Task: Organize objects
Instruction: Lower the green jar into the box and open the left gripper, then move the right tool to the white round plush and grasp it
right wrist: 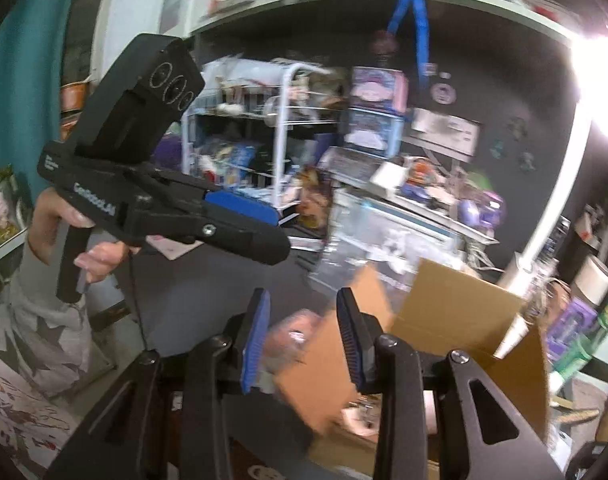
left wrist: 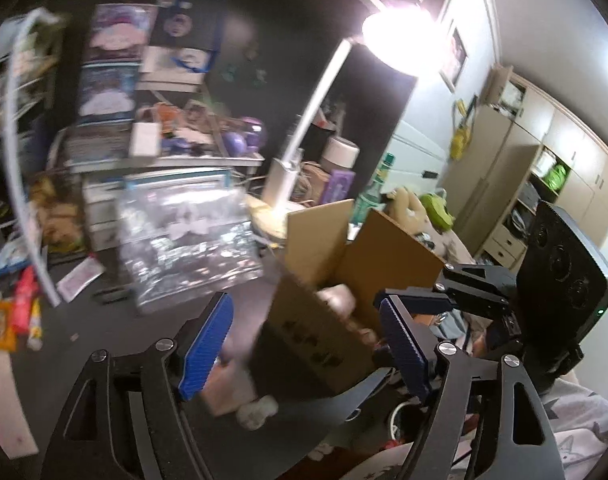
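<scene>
An open brown cardboard box (left wrist: 324,320) stands on the dark desk, its flaps up, also seen in the right wrist view as the box (right wrist: 456,312). A blurred pinkish wrapped item (left wrist: 224,384) lies beside the box's near wall; the same pink item (right wrist: 292,340) shows by a flap. My left gripper (left wrist: 304,344) is open wide in front of the box, nothing between its blue pads. From the right wrist, that left gripper (right wrist: 280,228) is held by a hand (right wrist: 92,256). My right gripper (right wrist: 304,344) has its jaws a narrow gap apart; the flap and pink item lie beyond, nothing pressed.
A white desk lamp (left wrist: 304,120) shines brightly behind the box. A clear plastic bag (left wrist: 184,232) sits left of it, a green bottle (left wrist: 368,196) behind. Snack packets (left wrist: 20,312) lie at far left. A white wire rack (right wrist: 280,128) and crowded shelves fill the back.
</scene>
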`<state>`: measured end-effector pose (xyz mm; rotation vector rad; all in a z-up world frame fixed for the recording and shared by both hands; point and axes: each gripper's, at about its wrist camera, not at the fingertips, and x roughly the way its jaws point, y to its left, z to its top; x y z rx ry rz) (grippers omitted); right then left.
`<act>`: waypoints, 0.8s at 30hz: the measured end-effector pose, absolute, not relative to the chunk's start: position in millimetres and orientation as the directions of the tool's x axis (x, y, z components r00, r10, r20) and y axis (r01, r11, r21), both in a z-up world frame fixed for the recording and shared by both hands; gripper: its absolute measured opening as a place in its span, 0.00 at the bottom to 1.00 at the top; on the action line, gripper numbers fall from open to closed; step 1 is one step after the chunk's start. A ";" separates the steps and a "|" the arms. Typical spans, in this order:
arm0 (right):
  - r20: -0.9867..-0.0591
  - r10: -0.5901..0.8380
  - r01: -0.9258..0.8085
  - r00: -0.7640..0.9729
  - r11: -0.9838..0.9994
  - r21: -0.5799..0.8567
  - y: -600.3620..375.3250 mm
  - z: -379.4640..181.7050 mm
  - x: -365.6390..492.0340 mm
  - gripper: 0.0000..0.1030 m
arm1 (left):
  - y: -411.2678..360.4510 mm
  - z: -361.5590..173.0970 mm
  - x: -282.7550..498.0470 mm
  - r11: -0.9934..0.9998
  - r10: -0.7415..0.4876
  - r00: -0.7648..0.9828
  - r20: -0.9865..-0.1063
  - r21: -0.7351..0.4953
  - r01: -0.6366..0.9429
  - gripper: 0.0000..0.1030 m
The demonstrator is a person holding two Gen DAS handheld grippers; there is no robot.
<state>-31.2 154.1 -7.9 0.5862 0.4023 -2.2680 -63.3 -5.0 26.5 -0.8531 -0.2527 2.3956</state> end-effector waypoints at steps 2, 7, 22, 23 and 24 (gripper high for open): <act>-0.533 -0.607 0.757 -0.589 -0.646 -0.101 135.2 -11.7 -25.2 0.30 | -21.9 19.1 -55.9 -0.829 0.559 -0.649 -0.516 -0.356 -0.431 0.73; -0.584 -0.627 0.801 -0.515 -0.595 -0.067 93.8 -34.0 -12.6 0.30 | -58.3 -8.9 -36.9 -0.859 0.509 -0.692 -0.513 -0.355 -0.369 0.74; -0.725 -0.415 0.586 -0.550 -0.810 0.019 73.5 -143.1 -33.8 0.42 | -103.7 -95.1 -13.0 -0.886 0.439 -0.692 -0.573 -0.405 -0.227 0.76; -0.727 -0.383 0.565 -0.570 -0.825 -0.008 73.8 -147.7 -35.9 0.45 | -104.7 -99.0 -13.2 -0.884 0.441 -0.688 -0.576 -0.412 -0.221 0.76; -0.728 -0.351 0.544 -0.588 -0.839 -0.034 73.5 -152.7 -37.0 0.46 | -105.6 -102.6 -13.1 -0.882 0.442 -0.685 -0.579 -0.419 -0.215 0.76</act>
